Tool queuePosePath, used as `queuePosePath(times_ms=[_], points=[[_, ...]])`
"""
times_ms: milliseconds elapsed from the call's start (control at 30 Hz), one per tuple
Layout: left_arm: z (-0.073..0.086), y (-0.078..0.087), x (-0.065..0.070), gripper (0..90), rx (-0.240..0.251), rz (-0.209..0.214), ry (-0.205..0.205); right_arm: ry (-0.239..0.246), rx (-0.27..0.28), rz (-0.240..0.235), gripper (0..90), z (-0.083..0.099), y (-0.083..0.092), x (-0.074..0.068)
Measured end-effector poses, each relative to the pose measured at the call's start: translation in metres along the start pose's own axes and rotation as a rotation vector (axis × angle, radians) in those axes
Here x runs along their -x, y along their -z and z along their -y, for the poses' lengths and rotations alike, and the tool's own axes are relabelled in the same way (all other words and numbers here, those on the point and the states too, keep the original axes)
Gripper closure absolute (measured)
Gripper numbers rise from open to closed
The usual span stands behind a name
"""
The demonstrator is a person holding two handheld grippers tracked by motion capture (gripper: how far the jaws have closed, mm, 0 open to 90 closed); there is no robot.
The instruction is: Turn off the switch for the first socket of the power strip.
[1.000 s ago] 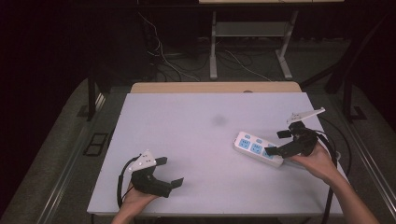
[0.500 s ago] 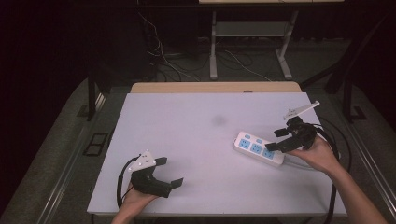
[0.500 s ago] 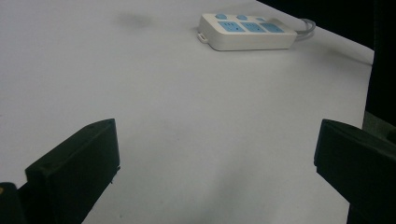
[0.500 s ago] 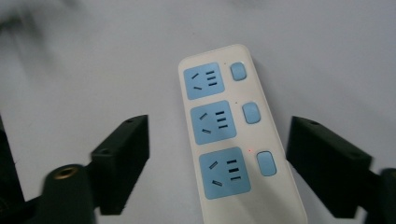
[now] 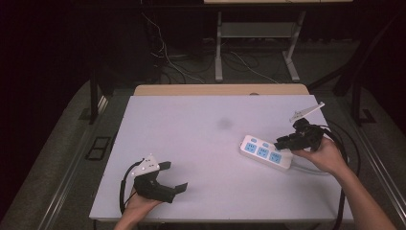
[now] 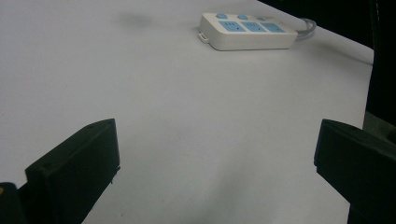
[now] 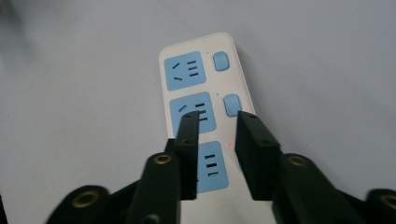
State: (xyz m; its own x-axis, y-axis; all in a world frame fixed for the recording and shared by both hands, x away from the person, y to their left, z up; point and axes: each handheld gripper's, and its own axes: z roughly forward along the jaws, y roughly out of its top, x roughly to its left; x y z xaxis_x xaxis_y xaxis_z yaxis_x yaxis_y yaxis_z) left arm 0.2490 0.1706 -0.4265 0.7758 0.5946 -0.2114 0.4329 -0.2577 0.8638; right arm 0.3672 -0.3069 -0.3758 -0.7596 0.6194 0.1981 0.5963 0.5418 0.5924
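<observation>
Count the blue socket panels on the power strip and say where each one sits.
3, in a row along the white power strip: far socket panel, middle socket panel by the right gripper tips, near socket panel partly hidden behind its jaws.

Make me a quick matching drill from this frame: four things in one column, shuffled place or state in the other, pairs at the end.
Things:
1. power strip
2. left gripper
3. right gripper
4. wooden table edge

Places or states:
A. fingers wide apart, nothing between them, near the table's front left
B. along the far side of the white table top
C. white with blue sockets, lying flat at the right of the table
D. fingers narrowed, just been closing, over the strip's near end, gripping nothing

Pairs: 1-C, 2-A, 3-D, 4-B
</observation>
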Motion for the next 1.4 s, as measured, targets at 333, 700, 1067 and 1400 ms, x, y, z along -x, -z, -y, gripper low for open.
queuePosePath(times_ms=[333,700,1067,1400], points=[[0.000,-0.001,0.000,0.0,-0.004,0.001,0.000,-0.008,-0.026,0.015,89.8,0.001,-0.005,0.006],[0.001,0.000,-0.001,0.0,-0.003,0.002,0.002,-0.019,-0.042,0.032,89.8,0.002,-0.015,0.013],[0.001,-0.001,-0.001,0.0,-0.003,0.002,0.002,-0.038,-0.057,0.029,89.8,0.009,-0.023,0.017],[0.001,0.000,-0.001,0.0,-0.004,0.000,0.002,-0.045,-0.059,0.019,89.8,0.012,-0.031,0.019]])
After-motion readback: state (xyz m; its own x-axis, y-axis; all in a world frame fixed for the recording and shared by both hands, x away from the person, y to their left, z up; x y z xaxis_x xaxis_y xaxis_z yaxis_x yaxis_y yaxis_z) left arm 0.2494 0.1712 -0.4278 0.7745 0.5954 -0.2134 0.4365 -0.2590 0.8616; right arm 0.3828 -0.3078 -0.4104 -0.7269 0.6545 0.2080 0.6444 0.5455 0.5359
